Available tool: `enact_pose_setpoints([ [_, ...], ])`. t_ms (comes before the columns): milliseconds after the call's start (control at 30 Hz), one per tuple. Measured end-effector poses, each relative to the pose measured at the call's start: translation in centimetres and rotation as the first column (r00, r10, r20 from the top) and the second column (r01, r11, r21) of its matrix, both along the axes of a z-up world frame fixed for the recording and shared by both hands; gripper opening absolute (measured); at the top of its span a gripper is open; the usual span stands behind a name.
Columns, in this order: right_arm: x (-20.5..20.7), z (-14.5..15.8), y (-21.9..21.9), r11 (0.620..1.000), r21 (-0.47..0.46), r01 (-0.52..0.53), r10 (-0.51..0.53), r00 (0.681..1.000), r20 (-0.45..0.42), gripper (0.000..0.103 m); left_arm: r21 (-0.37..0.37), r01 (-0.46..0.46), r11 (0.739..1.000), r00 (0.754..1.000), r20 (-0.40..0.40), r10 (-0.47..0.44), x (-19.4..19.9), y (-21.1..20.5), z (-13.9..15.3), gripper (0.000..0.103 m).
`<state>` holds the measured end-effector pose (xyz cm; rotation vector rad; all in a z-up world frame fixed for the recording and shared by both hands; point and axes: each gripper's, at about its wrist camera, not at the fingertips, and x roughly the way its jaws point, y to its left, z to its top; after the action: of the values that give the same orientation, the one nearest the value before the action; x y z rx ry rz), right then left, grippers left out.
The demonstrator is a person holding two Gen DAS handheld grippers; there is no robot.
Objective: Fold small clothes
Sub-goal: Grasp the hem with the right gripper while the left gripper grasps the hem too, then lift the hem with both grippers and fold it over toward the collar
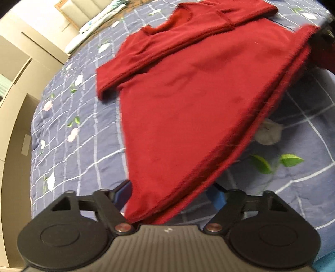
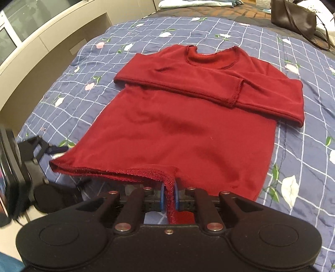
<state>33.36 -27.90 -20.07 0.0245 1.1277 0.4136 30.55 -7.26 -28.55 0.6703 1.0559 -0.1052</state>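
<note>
Right wrist view: red long-sleeve top (image 2: 184, 129) flat on blue quilted bed cover (image 2: 303, 150), collar at far end, both sleeves already crossed over chest. Right tool (image 2: 169, 193) clamped on bottom hem, blue pads pinching a fold of stitched edge near hem's mid-to-right part. Hem lifted off cover, sagging between the two grips. Left tool (image 2: 50, 149) seen at hem's left corner, touching it.

Left wrist view: left tool (image 1: 169, 196) w/ hem corner running down between its fingers; blue pads look spread wide either side of cloth, so grip not confirmed — cannot tell if closed on it. Frame motion-blurred.

Step in hand (judgement): bottom-to-top fold, hem raised, approx. mid-task. Next calls for both tools carrying hem level toward collar, keeping edge taut, laying it over sleeves w/o dragging them. Brown handbag (image 2: 293, 18) at far bed end, well clear.
</note>
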Motion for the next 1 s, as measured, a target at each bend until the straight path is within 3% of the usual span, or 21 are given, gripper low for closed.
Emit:
enact_pose_setpoints([
  [33,-0.3,0.0,0.0,1.0,-0.009,-0.008,0.008,1.0,0.003,0.009,-0.005,0.002,1.0,1.0,0.007,-0.002,0.0,0.4,0.4,0.07],
  [167,-1.7,0.2,0.7,0.994,-0.08,-0.072,0.074,0.997,0.022,0.009,-0.067,0.05,0.997,0.999,-0.014,-0.051,0.2,1.3,1.7,0.012],
  [200,-2.2,0.3,1.0,0.99,-0.108,-0.096,0.1,0.995,0.03,0.009,-0.089,0.062,0.994,0.998,-0.013,-0.064,0.1,1.4,2.1,0.008],
  [367,-5.0,0.9,2.1,0.95,-0.229,-0.21,0.231,0.97,0.069,0.007,-0.091,0.14,0.986,0.99,0.041,-0.137,-0.5,0.9,4.6,0.005],
  [633,-9.6,2.7,2.3,0.903,-0.352,-0.246,0.296,0.951,0.095,0.007,-0.058,0.283,0.957,0.957,0.078,-0.279,-4.7,0.1,7.2,0.004],
  [800,-12.9,4.3,2.6,0.901,-0.365,-0.235,0.286,0.954,0.093,0.006,-0.081,0.287,0.954,0.956,0.087,-0.28,-8.0,0.3,8.4,0.004],
  [1000,-19.1,6.1,3.2,0.895,-0.371,-0.248,0.283,0.958,0.042,0.006,-0.126,0.3,0.946,0.954,0.058,-0.295,-15.0,1.4,9.6,0.004],
])
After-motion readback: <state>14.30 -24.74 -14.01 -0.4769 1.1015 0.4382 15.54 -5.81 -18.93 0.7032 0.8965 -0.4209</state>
